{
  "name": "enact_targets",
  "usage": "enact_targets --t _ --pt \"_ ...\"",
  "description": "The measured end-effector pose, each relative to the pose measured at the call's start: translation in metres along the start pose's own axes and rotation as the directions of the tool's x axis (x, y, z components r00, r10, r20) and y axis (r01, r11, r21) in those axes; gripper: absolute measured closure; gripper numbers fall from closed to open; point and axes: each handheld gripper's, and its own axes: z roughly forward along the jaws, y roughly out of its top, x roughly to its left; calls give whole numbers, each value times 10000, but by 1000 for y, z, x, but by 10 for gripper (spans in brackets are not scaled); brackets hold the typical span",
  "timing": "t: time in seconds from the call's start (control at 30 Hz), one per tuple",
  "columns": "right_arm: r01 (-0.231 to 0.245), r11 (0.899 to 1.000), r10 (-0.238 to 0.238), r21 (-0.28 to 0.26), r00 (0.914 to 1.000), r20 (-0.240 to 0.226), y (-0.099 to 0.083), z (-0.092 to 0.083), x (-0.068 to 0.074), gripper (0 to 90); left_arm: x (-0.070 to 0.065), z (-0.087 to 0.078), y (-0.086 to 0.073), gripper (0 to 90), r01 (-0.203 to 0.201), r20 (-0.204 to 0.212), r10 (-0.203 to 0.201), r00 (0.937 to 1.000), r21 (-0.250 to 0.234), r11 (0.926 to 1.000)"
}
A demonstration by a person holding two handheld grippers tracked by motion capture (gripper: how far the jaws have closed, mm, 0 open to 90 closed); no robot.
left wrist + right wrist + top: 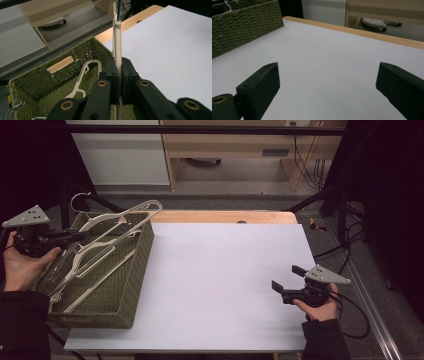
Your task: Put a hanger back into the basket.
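The left hand-held gripper (pixel 119 75) was clamped on a slim, cream-coloured plastic hanger (pixel 117 47), held edge-on above the green woven basket (pixel 137 270) at the left of the white tabletop (pixel 225 280). More pale hangers (pixel 95 257) lay in the basket. The right hand-held gripper (pixel 327 90) hovered with jaws apart, holding nothing.

Both grippers, the left gripper (pixel 75 236) and the right gripper (pixel 286 277), are black with a grey three-cornered plate on top. Brass-coloured rivets sit on the left gripper's arms. The person wears dark sleeves (pixel 22 325).
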Motion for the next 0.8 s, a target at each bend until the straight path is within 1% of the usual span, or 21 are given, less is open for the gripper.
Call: enact_targets --t 0.07,0.1,0.2,0.27,0.33,0.4,0.43,0.47,0.53,0.63,0.7,0.8 --pt "71 10000 -71 -13 10000 -6 0 0 0 59 6 0 -5 862 47 -37 -47 10000 -23 10000" --pt "90 10000 -90 -2 10000 -13 0 1 0 59 8 0 -7 862 132 -40 -132 9999 -53 9999" --pt "59 10000 -59 38 10000 -2 0 1 0 59 15 -1 -13 862 208 -103 -208 9997 9 9998" --pt "63 10000 -63 33 10000 -2 0 1 0 59 18 -2 -17 862 321 -147 -320 9994 61 9995" --pt "69 10000 -69 19 10000 -10 0 1 0 58 22 -3 -22 862 517 -190 -517 9985 -21 9987" --pt "66 10000 -66 21 10000 -11 0 1 0 59 26 -5 -26 862 601 -218 -602 9979 -51 9982" --pt "68 10000 -68 23 10000 -18 0 1 0 59 27 -6 -28 862 668 -232 -670 9975 -89 9977" --pt "67 10000 -67 19 10000 -12 0 1 0 59 28 -6 -30 862 623 -248 -623 9977 -23 9981" --pt "68 10000 -68 38 10000 -12 0 1 0 58 30 -7 -33 862 687 -327 -685 9971 50 9976" --pt "69 10000 -69 64 10000 -50 -1 2 1 59 35 -7 -40 862 917 -451 -911 9948 106 9957" --pt "108 9999 -108 78 9999 -36 -1 2 0 59 37 -7 -46 862 1099 -438 -1092 9931 123 9939" --pt "111 9999 -111 84 9999 -32 -1 2 0 60 36 -3 -54 862 1316 -332 -1311 9908 153 9912"
